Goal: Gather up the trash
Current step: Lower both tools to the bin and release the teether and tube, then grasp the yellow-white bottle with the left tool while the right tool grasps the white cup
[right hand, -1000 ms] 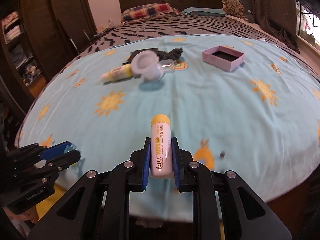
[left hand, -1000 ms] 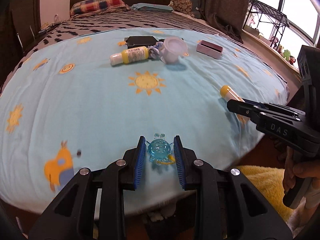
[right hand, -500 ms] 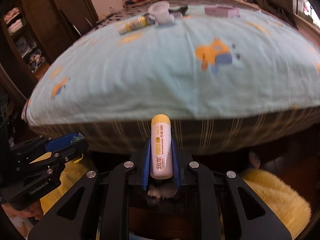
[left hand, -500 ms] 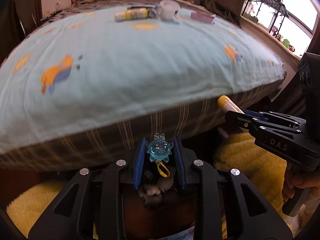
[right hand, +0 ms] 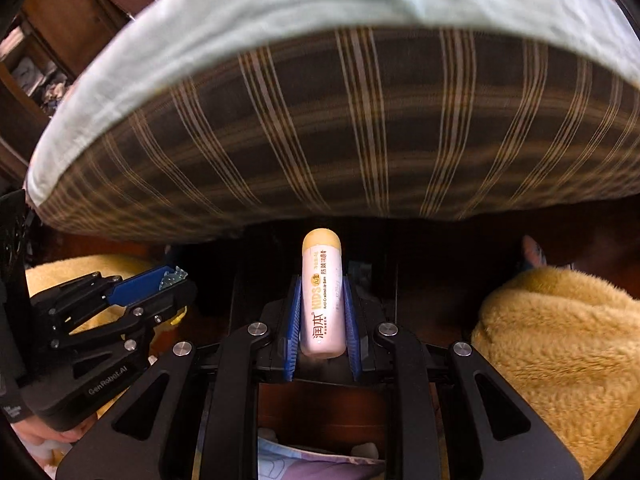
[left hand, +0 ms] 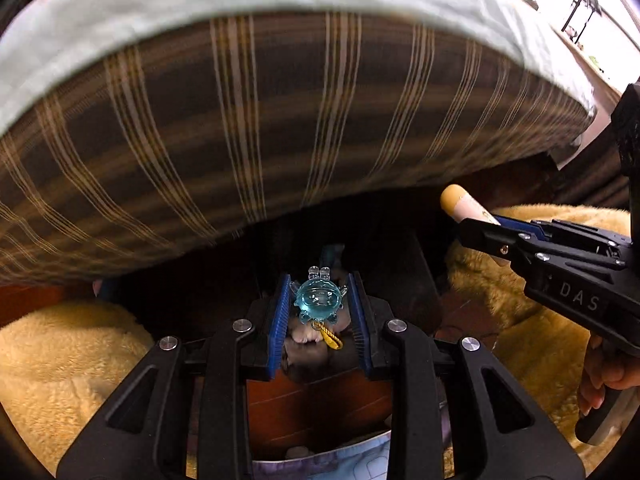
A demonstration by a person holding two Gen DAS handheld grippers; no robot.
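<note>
The left gripper [left hand: 319, 312] fingers pinch a blue charm [left hand: 319, 300]; the right gripper [right hand: 322, 316] fingers pinch a lip balm tube [right hand: 322, 300], long axis along the fingers, cap forward. Both hang below the bed's foot edge [right hand: 360, 136], a dark container [left hand: 352, 248] beneath, nearer the left

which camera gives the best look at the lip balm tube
The right wrist view: the lip balm tube stands centred between the right gripper's blue pads, label readable. The left wrist view shows only its yellow cap end poking past the gripper's side.
</note>
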